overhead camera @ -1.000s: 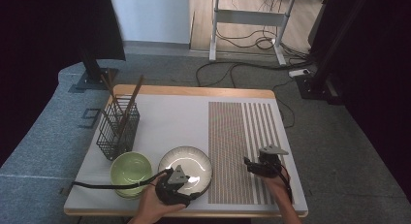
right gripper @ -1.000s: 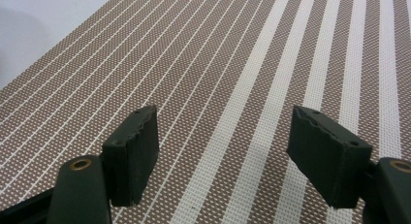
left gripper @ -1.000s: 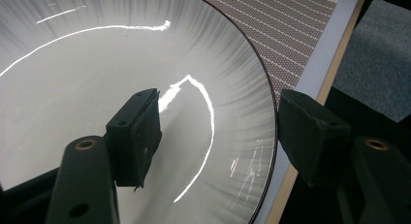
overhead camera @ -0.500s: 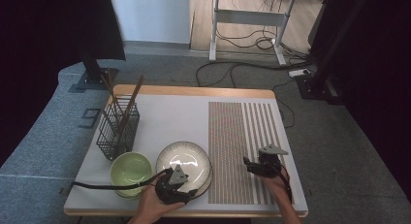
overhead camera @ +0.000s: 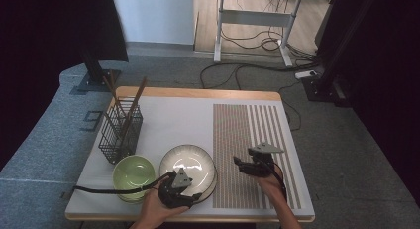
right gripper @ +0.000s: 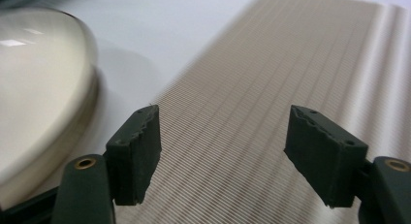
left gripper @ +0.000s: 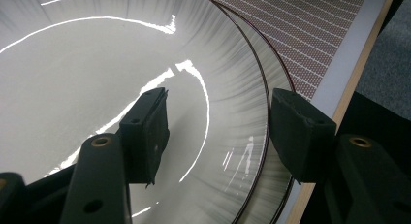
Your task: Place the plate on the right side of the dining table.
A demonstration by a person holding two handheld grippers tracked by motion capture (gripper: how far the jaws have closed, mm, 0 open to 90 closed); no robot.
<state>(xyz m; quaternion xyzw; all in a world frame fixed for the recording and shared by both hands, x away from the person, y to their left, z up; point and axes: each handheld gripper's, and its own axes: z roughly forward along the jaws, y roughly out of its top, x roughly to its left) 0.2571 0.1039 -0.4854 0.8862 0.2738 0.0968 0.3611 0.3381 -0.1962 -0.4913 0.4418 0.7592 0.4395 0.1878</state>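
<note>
Near front edge of tabletop [overhead camera: 163, 112], left hand-held gripper [overhead camera: 179, 188] straddling top plate's [overhead camera: 188, 162] near rim, jaws just narrowed yet spread, not pinching; right hand-held gripper [overhead camera: 241, 164] spread, empty, beside plate over striped mat [overhead camera: 247, 130].

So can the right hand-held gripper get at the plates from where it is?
Probably yes: the right hand-held gripper is open over the striped mat, and nothing lies between it and the plates.

Even overhead light lit the table; glare streaked the plate [left gripper: 97, 64], and the striped mat [right gripper: 291, 49] blurred at distance.
</note>
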